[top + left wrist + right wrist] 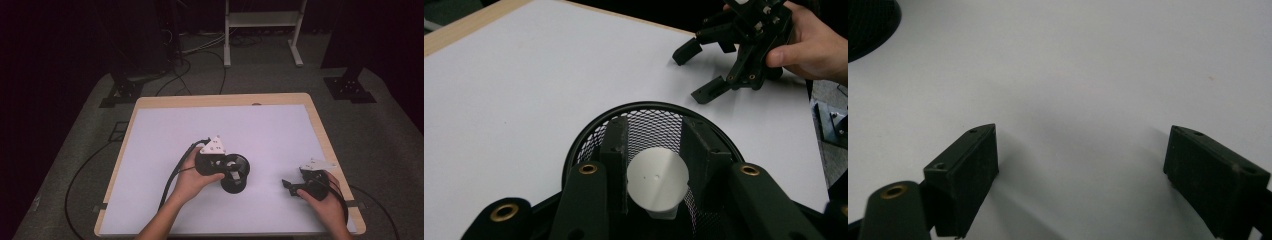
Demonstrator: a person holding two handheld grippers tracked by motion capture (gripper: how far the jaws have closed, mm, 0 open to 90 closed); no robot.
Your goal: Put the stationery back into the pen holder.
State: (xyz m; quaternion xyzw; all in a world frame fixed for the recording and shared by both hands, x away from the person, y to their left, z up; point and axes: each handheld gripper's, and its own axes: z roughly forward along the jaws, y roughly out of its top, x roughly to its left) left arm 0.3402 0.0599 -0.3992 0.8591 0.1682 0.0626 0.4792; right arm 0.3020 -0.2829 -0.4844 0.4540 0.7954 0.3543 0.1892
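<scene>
A black wire-mesh cup [649,125] stands on the white mat, near the table's middle in the high view [242,166]. My left gripper [655,165] reaches down into it, both jaws inside the mesh wall. The pads sit against either side of a white round-topped piece [658,177], so this gripper is shut on it. In the high view the left gripper [222,164] hangs over the cup, held by a hand. My right gripper [292,186] rests low at the mat's right, its jaws wide apart with nothing between them [1080,145]. It also appears far off in the left gripper view [695,72].
The white mat [165,140] covers a wooden table [150,101]. Cables trail off both grippers and across the grey floor. A white frame stand [262,30] and black stand feet [350,87] are beyond the far edge. The mesh cup's edge [868,25] lies far left of the right jaws.
</scene>
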